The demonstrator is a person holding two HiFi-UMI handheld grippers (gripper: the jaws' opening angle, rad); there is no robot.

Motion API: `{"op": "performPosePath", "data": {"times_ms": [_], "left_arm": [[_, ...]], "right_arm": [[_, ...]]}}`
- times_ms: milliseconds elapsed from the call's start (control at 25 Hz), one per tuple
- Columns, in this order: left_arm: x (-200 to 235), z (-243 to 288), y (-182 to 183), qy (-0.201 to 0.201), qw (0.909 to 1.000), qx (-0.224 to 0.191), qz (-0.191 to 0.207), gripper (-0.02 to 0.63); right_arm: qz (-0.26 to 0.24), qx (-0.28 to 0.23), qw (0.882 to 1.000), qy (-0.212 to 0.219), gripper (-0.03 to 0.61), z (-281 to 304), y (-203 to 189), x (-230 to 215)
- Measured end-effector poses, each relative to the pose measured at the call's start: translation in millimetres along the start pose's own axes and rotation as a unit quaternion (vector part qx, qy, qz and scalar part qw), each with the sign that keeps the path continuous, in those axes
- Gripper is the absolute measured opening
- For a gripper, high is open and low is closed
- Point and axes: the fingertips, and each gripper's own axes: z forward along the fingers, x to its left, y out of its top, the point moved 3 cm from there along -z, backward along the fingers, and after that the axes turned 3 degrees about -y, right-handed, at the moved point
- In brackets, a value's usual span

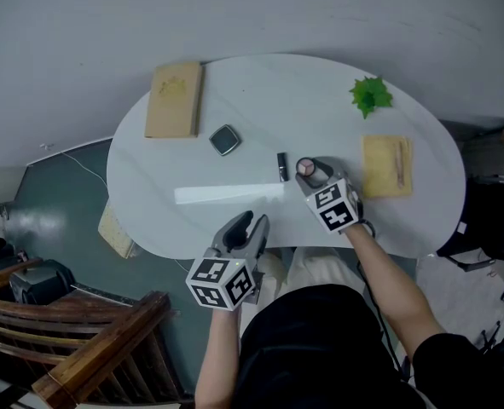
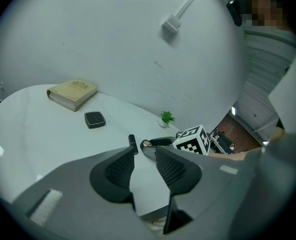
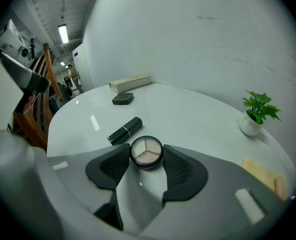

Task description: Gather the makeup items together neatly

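One palette (image 3: 146, 152) clamped in my right tongs (image 3: 146, 155) over the desk (image 1: 320, 109), lipstick (image 3: 124, 130) just beside, my left tongs (image 2: 145, 156) apart, empty, at its near edge

Three makeup items are lying on the one white table (image 1: 303, 109): one square black compact (image 1: 224, 139), one dark lipstick tube (image 1: 281, 166), one round palette (image 1: 305, 167) (three shades inside). One book (image 1: 174, 99) is sitting far left, one small plant (image 1: 370, 95) far right, one tan pad (image 1: 379, 169) nearer right.
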Motion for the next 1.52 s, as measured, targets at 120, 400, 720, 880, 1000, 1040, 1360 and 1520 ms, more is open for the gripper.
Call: {"op": "performPosePath", "data": {"times_ms": [120, 400, 720, 880, 1000, 1040, 1360, 1520], "left_arm": [[-0.1, -1.4, -0.3, 0.002, 1.0000, -0.001, 0.000, 0.133], [-1.1, -4.2, -4.6, 0.008, 1.0000, -0.001, -0.003, 0.133], [-3.2, -6.9, -7.5, 0.015, 0.9999, -0.008, -0.002, 0.134], [-0.8, -8.2, -5.3, 0.017, 0.9998, -0.011, 0.000, 0.135], [3.4, -7.4, -0.4, 0.015, 0.9998, -0.012, 0.006, 0.135], [4.9, -6.3, 1.2, 0.013, 0.9998, -0.012, 0.009, 0.137], [23.3, 3.3, 24.0, -0.009, 0.9989, -0.018, 0.042, 0.156], [36.8, 9.4, 39.6, -0.019, 0.9975, -0.014, 0.067, 0.172]], "right_arm": [[-0.002, -0.001, 1.000, 0.000, 0.218, 0.6, 0.2, 1.1], [-0.002, -0.005, 1.000, 0.010, 0.219, 1.0, -0.5, 0.9], [0.000, -0.015, 1.000, 0.017, 0.219, -9.6, 1.8, 2.6], [0.010, -0.023, 1.000, 0.017, 0.219, -20.2, 4.2, 5.0], [0.026, -0.028, 0.999, 0.020, 0.219, -28.7, 6.9, 8.4], [0.031, -0.030, 0.999, 0.020, 0.219, -31.8, 8.3, 9.0], [0.063, -0.057, 0.996, -0.009, 0.219, -58.1, 25.9, 10.1], [0.074, -0.065, 0.995, -0.026, 0.219, -69.9, 37.7, 12.8]]}}
